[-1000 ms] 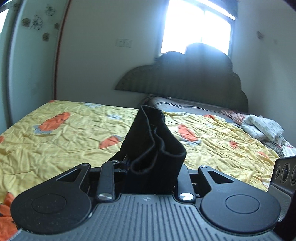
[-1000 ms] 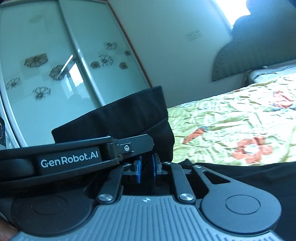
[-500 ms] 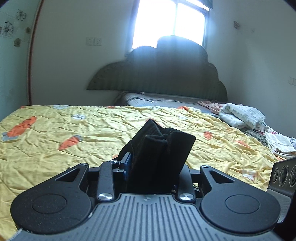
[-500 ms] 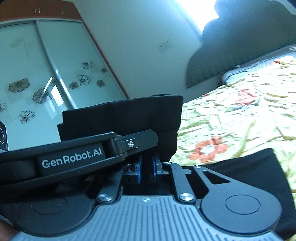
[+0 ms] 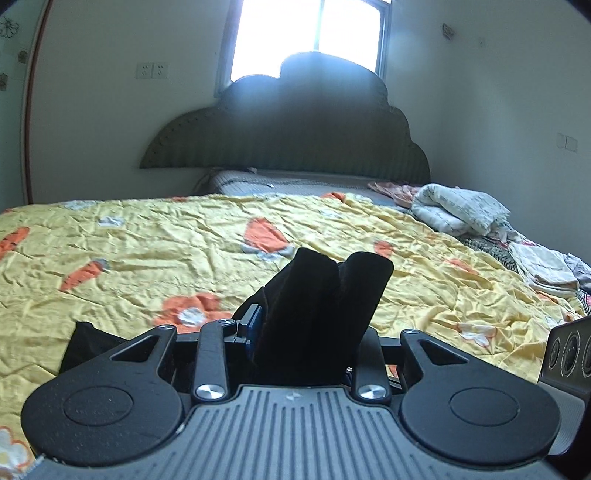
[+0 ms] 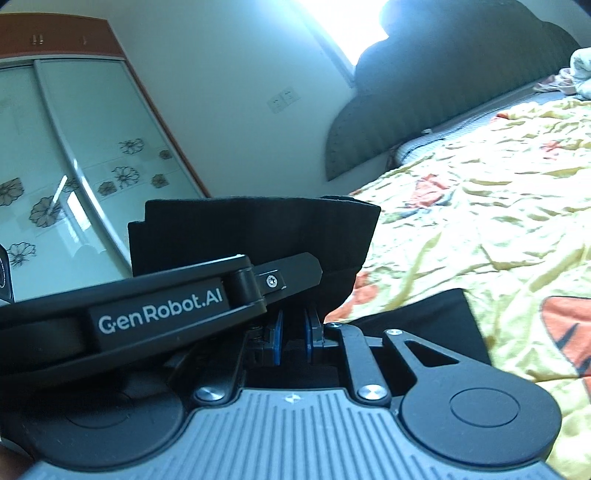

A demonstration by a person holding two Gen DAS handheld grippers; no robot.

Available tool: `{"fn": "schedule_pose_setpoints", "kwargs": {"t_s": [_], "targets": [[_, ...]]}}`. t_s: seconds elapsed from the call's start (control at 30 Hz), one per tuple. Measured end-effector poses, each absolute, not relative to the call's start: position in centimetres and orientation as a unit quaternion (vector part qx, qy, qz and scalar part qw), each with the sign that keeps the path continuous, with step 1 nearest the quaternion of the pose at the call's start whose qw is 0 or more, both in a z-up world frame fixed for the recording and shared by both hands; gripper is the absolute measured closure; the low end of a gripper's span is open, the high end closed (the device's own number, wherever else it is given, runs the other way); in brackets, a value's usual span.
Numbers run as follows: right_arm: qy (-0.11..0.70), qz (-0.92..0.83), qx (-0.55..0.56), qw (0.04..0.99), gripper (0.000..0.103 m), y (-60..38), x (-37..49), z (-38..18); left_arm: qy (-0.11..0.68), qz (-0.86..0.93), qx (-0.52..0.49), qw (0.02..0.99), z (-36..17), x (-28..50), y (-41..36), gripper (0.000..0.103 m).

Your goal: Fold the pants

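While the left wrist view looks down the length of a bed, the left gripper point(image 5: 295, 325) has its blue pads closed tight on a bunched, doubled-up piece of the black pants point(image 5: 321, 306), which stands up between the fingers in two thick rolls. More of that black cloth hangs down at the lower left and lies on the yellow bedspread point(image 5: 147, 243), a crumpled sheet printed with orange carrots and flowers. Beyond it sits a dark scalloped headboard point(image 5: 295, 125) under a bright window point(image 5: 310, 33), and a heap of pale folded laundry point(image 5: 461, 212) lies on the bed's far right side. From the right wrist view, the right gripper point(image 6: 293, 334) has its blue pads point(image 6: 277, 336) drawn near each other with only a narrow dark gap between; black cloth fills that gap, so it is clamped on the pants point(image 6: 255, 232), whose folded band rises above the fingers as a broad flat strip. The other gripper's black arm point(image 6: 159, 306), marked GenRobot.AI, crosses in front of that strip from the left. Another part of the pants lies flat on the bedspread point(image 6: 498, 206) just right of the fingers. A wardrobe point(image 6: 74, 166) with flowered sliding doors stands behind at the left.
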State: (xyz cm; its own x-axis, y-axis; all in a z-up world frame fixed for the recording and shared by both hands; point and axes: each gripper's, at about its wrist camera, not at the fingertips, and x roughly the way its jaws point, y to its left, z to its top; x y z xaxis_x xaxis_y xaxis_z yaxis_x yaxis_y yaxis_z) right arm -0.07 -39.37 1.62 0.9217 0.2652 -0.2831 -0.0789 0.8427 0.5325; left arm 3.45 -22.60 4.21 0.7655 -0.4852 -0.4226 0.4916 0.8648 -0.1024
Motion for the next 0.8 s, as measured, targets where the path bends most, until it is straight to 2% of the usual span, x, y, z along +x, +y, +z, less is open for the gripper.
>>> {"fn": "schedule_pose_setpoints", "kwargs": {"t_s": [0.43, 0.73, 0.77, 0.8], "targets": [[0.213, 0.06, 0.31, 0.925, 0.091, -41.9, 0.9, -1.0, 0.265, -0.261, -0.011, 0.928, 1.8, 5.9, -25.0, 0.072], [0.243, 0.03, 0.257, 0.935, 0.089, -43.1, -1.2, -0.8, 0.299, -0.265, -0.022, 0.917, -0.1, 6.8, -25.6, 0.07], [0.244, 0.024, 0.248, 0.937, 0.087, -43.3, -1.6, -0.6, 0.305, -0.267, -0.023, 0.914, -0.2, 6.9, -25.6, 0.064], [0.245, 0.015, 0.239, 0.939, 0.086, -43.5, -2.0, -0.5, 0.31, -0.27, -0.025, 0.911, -0.3, 6.9, -25.7, 0.063]]}}
